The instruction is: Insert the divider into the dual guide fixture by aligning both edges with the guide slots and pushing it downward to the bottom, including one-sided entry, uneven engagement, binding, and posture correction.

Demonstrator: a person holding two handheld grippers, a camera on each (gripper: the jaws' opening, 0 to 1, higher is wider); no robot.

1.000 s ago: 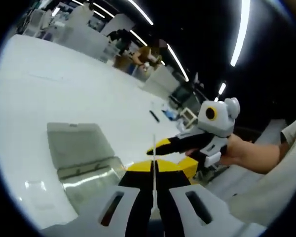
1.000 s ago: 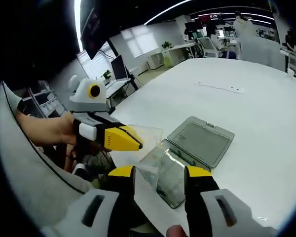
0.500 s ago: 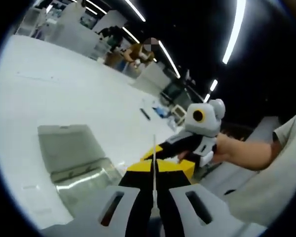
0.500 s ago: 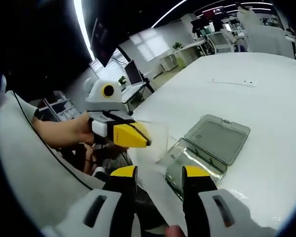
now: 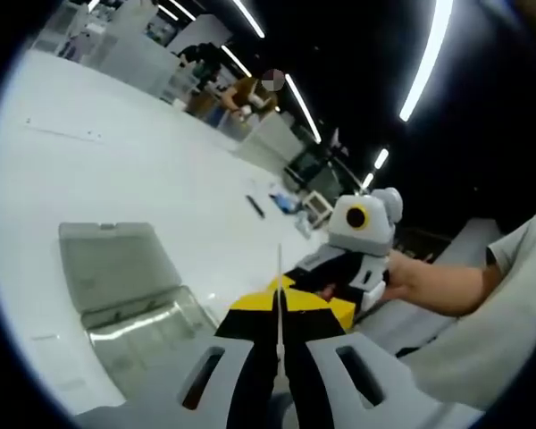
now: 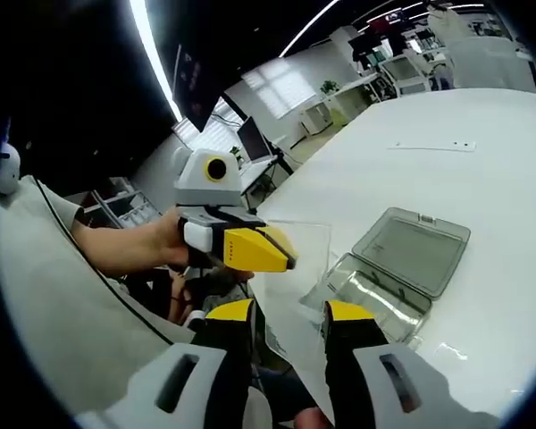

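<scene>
The left gripper is clamped on the clear divider, seen edge-on between its 2 jaws and held in the air. The right gripper has its jaws parted with nothing between them. Beyond, the transparent fixture lies on the white table, its hinged lid open.

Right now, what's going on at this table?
A person holds a tool in each hand. The left tool is shut on a thin clear divider, held in the air above a white table. The right tool is open just beneath it. A clear box with its lid open lies on the table.
</scene>
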